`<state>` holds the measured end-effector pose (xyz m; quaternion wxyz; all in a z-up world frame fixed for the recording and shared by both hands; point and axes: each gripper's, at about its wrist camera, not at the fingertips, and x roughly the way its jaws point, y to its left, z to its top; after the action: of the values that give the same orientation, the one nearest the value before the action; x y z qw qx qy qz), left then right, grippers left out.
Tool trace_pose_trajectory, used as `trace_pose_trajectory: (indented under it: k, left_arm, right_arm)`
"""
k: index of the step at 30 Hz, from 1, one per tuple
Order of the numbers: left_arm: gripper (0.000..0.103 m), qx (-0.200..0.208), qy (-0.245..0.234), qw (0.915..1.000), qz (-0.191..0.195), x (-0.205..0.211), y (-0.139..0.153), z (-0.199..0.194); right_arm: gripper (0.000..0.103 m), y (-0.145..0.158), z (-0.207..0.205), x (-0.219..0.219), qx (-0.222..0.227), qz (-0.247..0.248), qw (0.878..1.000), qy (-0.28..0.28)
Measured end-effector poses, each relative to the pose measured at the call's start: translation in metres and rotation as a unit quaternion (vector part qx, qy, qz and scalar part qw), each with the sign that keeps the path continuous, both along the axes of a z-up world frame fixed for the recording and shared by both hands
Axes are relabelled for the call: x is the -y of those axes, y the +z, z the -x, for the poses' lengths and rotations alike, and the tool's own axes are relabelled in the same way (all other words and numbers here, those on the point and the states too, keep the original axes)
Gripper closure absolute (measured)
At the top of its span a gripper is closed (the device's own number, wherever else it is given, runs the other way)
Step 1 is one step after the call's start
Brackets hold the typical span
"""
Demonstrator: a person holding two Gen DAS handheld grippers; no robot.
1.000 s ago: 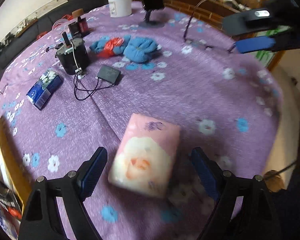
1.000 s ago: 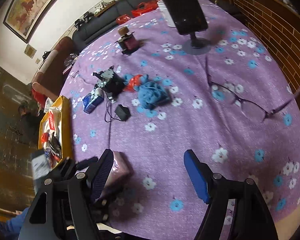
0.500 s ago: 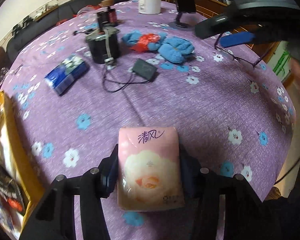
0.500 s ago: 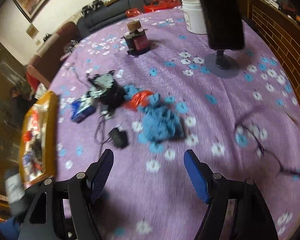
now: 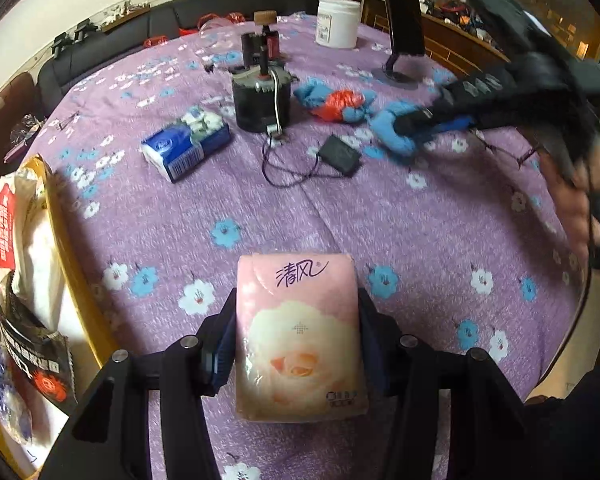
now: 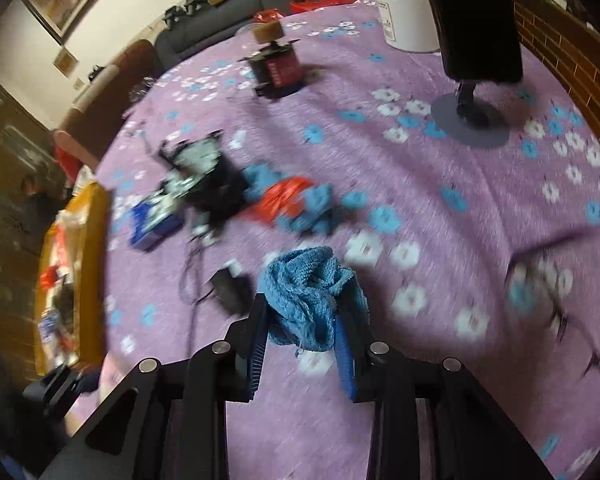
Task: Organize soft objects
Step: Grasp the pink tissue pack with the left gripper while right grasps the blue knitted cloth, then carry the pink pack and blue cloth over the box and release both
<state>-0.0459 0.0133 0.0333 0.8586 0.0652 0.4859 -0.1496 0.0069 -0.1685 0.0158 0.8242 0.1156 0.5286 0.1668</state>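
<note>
Lengthwise, pink tissue pack [image 5: 300, 336] points away from left claw [image 5: 298, 350].

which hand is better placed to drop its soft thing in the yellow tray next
Left, probably. The left gripper holds the pink tissue pack beside the yellow tray; the right gripper, on the blue cloth, sits farther off.

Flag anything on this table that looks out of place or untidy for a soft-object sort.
Hard clutter sits among the soft items: a black motor-like unit with loose cable trails onto the cloth beside the blue tissue pack. A red plastic scrap is tangled in the blue cloths. Nothing looks spilled or damaged.
</note>
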Motion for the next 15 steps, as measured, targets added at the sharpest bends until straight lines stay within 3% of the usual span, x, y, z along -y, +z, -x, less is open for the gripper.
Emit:
trace_pose_trajectory:
  k: [3, 15]
  left_arm:
    - [0.051, 0.004, 0.002, 1.0, 0.006, -0.001, 0.003, -0.004]
    - [0.051, 0.039, 0.022, 0.9989, 0.017, -0.011, 0.022, -0.012]
  right_arm:
    - [0.07, 0.005, 0.017, -0.002, 0.013, 0.009, 1.0, 0.001]
    - [0.07, 0.031, 0.05, -0.013, 0.019, -0.037, 0.999, 0.016]
